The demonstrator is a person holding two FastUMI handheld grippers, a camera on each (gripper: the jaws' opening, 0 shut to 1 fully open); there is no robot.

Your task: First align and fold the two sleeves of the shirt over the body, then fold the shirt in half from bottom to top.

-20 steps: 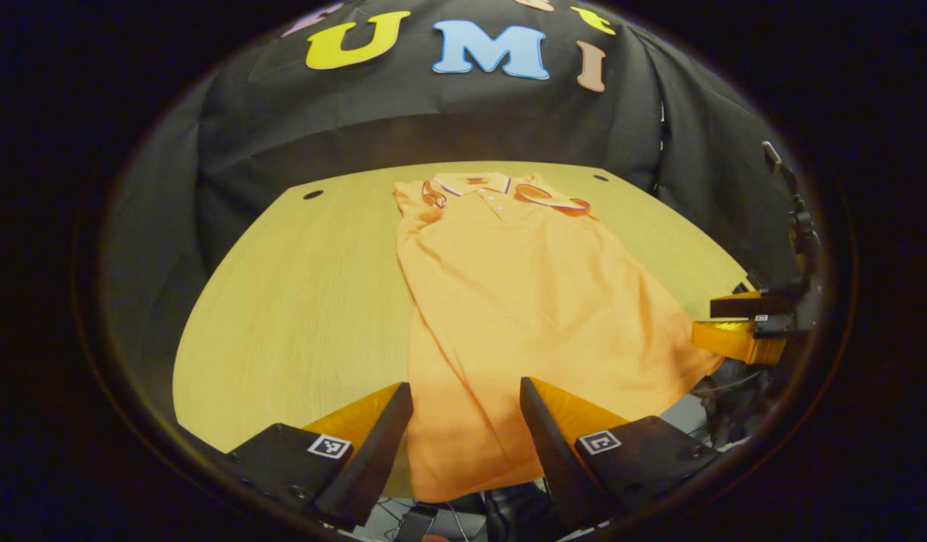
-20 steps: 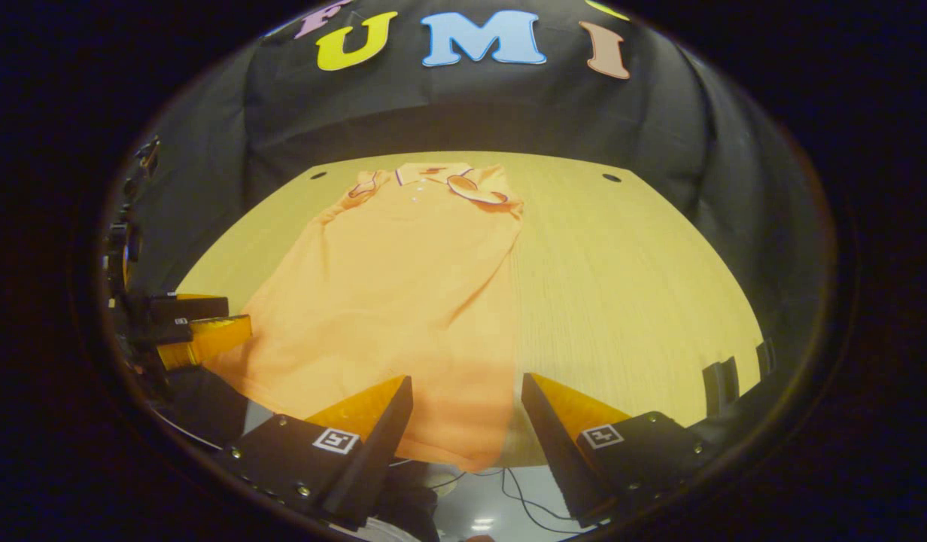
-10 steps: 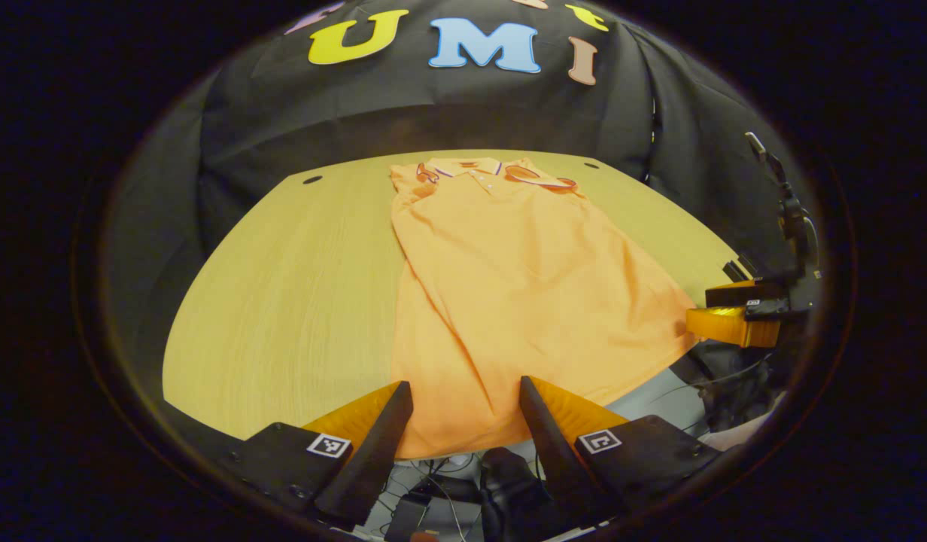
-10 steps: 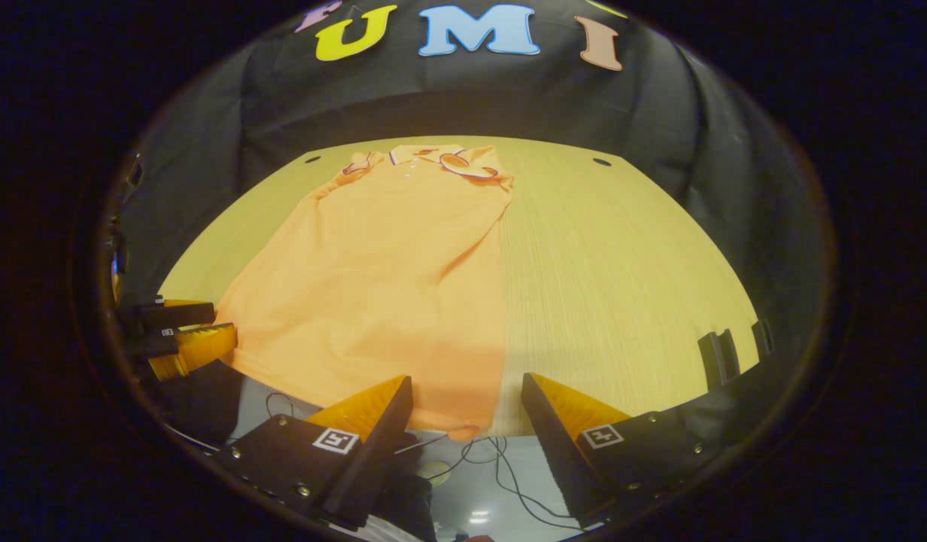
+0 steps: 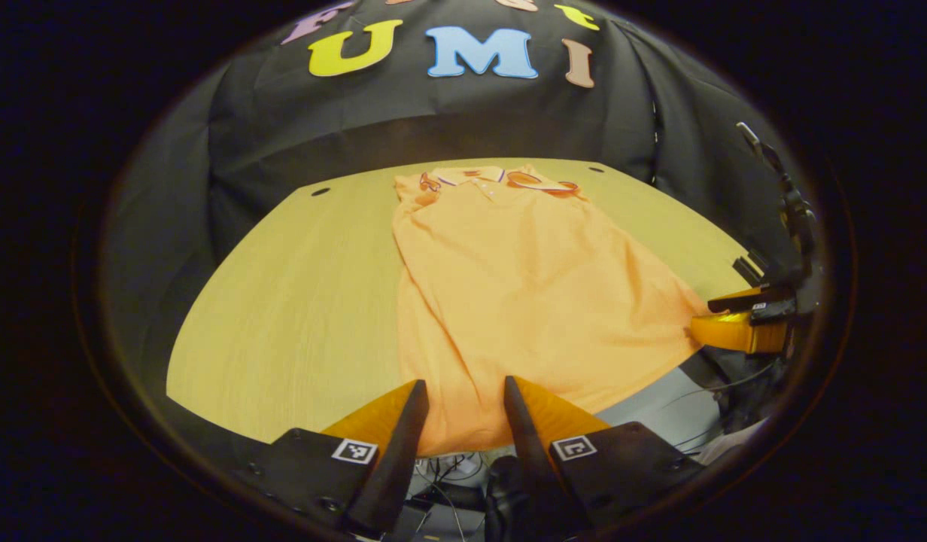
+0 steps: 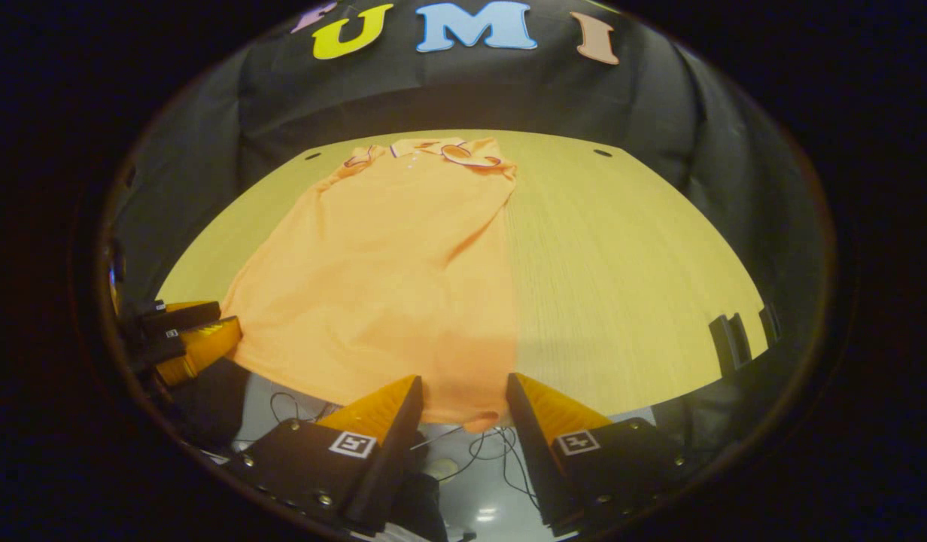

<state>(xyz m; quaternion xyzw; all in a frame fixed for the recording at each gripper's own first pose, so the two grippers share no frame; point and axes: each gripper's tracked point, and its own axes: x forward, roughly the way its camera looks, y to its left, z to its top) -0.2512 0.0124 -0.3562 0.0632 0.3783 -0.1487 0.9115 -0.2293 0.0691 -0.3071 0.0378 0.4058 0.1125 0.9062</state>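
Because the orange shirt (image 5: 524, 293) is lying soft and limp with its hem overhanging the table (image 5: 298, 301), both the left gripper (image 5: 460, 421) and the right gripper (image 6: 463, 414) are straddling hem corners, jaws parted, not yet pinching.

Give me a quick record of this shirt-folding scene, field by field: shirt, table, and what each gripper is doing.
shirt: orange polo, flat on table, collar far, sleeves folded in, hem at near edge
table: light wood
left gripper: open, fingers straddling the hem's left corner
right gripper: open, fingers straddling the hem's right corner
fold in half: not yet done
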